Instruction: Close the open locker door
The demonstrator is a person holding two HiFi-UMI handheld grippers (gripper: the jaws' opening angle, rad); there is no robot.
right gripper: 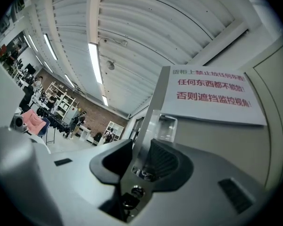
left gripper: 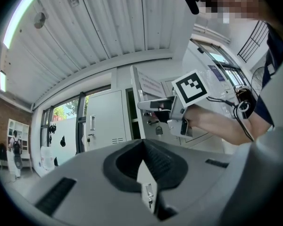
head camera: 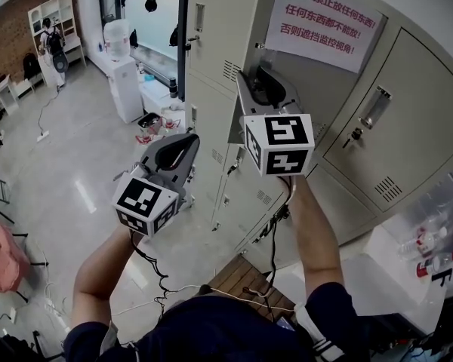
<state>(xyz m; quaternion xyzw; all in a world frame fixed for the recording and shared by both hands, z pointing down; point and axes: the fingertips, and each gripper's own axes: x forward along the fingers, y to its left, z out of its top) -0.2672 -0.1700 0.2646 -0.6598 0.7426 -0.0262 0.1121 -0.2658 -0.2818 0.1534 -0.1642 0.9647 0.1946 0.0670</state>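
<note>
Your right claw (right gripper: 140,161) is narrowed onto the free edge of the open locker door (right gripper: 156,98), with the thin sheet running up between its ribbed pads. In the head view that grip sits high on the bank of lockers (head camera: 408,127), just below and left of the printed notice (head camera: 321,21). Your left claw (left gripper: 142,142) is closed on nothing, tips together, held lower and well apart from the cabinet. Expect the door to be a light, stiff panel of painted sheet metal. It should swing easily on its hinges, but the smooth paint gives the pads little bite, and a thin edge can twist out if you pull at an angle. The edge you hold, away from the hinge side, looks like the best purchase; a flat push on the face would likely serve as well. The panel stands upright, its long axis vertical, and it juts out from the locker front toward you, edge-on to your head camera. It probably wants a steady sweep round to the frame, and it may rattle or bounce if it lands hard.
</note>
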